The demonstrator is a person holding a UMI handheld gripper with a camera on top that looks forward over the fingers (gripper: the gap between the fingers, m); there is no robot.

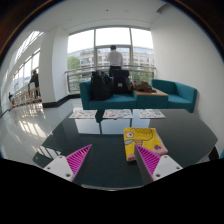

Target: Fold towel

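Note:
A yellow towel [143, 141] with a coloured print lies folded on the dark glass table [105, 135], just ahead of my right finger [153, 161], whose tip overlaps its near edge. My gripper [112, 160] is open and empty, hovering over the table's near edge. The left finger [74, 160] is over bare glass. Both pink pads show, wide apart, with nothing between them.
Several papers or cloths [118, 114] lie along the table's far side. Beyond it stand a teal sofa [105, 92] and a teal bench [170, 95] by large windows. One person [116, 60] stands behind the sofa, another [35, 80] at the left.

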